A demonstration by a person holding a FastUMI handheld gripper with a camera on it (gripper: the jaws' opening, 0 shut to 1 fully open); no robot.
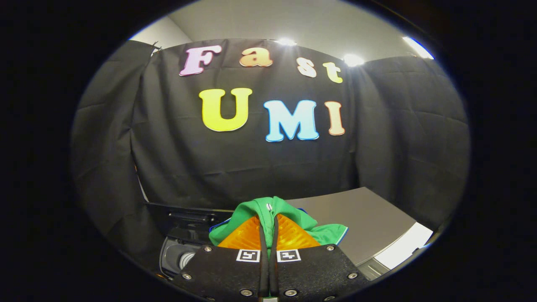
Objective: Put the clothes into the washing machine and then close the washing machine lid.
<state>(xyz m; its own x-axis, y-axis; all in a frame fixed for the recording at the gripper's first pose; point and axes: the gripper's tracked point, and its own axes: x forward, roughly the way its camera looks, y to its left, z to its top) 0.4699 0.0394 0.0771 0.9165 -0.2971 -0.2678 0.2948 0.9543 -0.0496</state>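
One garment, green (272, 209), with a white-and-blue trimmed edge: pinched between the two fingers of the gripper (268, 235), which are clenched together on a fold of the cloth. Fabric bunches up over the fingertips and spills to either side, right portion hanging lower; carried this way, lifted clear, it can likely be moved without dragging.

One washing machine (356, 218), below and beyond the gripper: its grey top panel lies flat to the right of the garment. To the left, a dark raised part, probably the opened lid (184, 216), stands against the booth wall, and beneath it part of a rounded opening (176, 258) shows, with a pale curved rim. Interior contents cannot be made out.

Position: garment held above the machine, slightly right of the opening, not yet inside.

Status, as judged: loading step in hand; lid closing not begun. The next move would call for shifting left and down over the opening before letting go, lest the cloth catch on the rim.
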